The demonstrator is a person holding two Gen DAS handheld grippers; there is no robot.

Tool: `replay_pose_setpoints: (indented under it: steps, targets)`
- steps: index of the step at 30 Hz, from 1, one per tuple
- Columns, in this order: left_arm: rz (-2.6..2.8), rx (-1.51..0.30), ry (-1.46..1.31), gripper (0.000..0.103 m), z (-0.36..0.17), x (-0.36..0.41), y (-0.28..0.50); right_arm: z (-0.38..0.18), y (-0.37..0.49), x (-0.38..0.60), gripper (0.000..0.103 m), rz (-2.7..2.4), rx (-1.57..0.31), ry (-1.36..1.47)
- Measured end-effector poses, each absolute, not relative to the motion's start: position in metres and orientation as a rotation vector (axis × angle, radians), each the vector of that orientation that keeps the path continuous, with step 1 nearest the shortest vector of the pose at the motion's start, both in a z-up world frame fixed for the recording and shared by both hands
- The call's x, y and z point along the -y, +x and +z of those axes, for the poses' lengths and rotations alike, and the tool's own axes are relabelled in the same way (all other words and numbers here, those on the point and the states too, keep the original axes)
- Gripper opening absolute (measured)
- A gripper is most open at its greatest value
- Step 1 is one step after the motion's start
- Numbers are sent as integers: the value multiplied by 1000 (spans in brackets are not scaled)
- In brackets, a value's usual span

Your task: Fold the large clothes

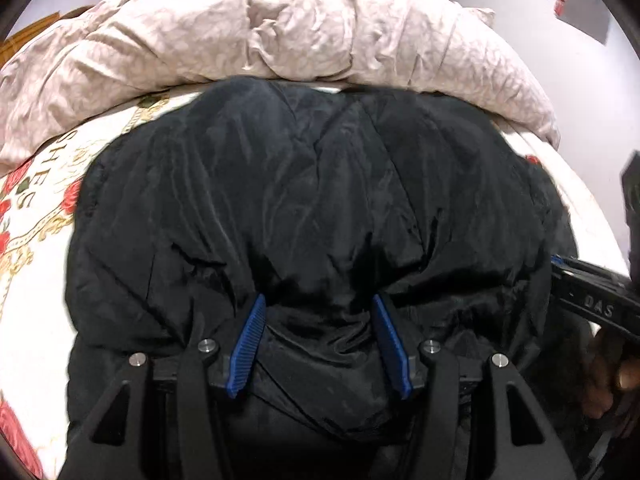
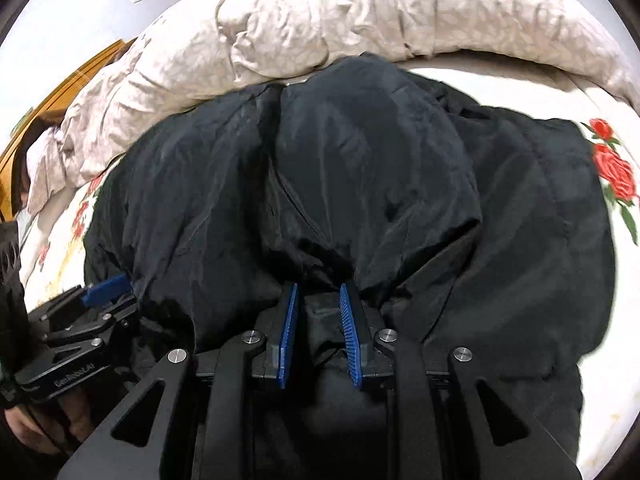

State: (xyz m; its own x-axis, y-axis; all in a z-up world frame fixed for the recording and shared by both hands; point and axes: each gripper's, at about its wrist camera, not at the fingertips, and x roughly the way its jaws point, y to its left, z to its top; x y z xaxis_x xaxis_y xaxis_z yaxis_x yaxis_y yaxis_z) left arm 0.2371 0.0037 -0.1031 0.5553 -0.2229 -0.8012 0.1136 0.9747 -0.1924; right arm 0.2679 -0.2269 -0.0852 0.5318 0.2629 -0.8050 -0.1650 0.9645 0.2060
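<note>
A black padded jacket lies spread on a bed and fills most of both views. In the left wrist view my left gripper has its blue pads set wide on a thick bunch of the jacket's near edge, and creases run out from the pads. The right gripper holds a thinner gather of the same edge between narrow-set pads. Each gripper shows at the edge of the other's view: the right gripper to the right, the left gripper to the left.
The jacket rests on a white sheet printed with red roses. A crumpled beige duvet is heaped behind it. A wooden bed frame runs along the left. A person's hand grips each handle.
</note>
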Motion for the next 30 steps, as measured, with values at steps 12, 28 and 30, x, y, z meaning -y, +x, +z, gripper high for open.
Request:
replay_pose_setpoints:
  steps: [12,28,30]
  targets:
    - [-169,-975,-173,62,-122,-17,207,-122,250,200,21,332,-1040,99]
    - [-124,-968,-148,71,-110,-7,213,-100,232,191,23,293,-975,66]
    - [-123,-949,-144,70,-95,-7,204,-83,216,194,23,291,-945,61]
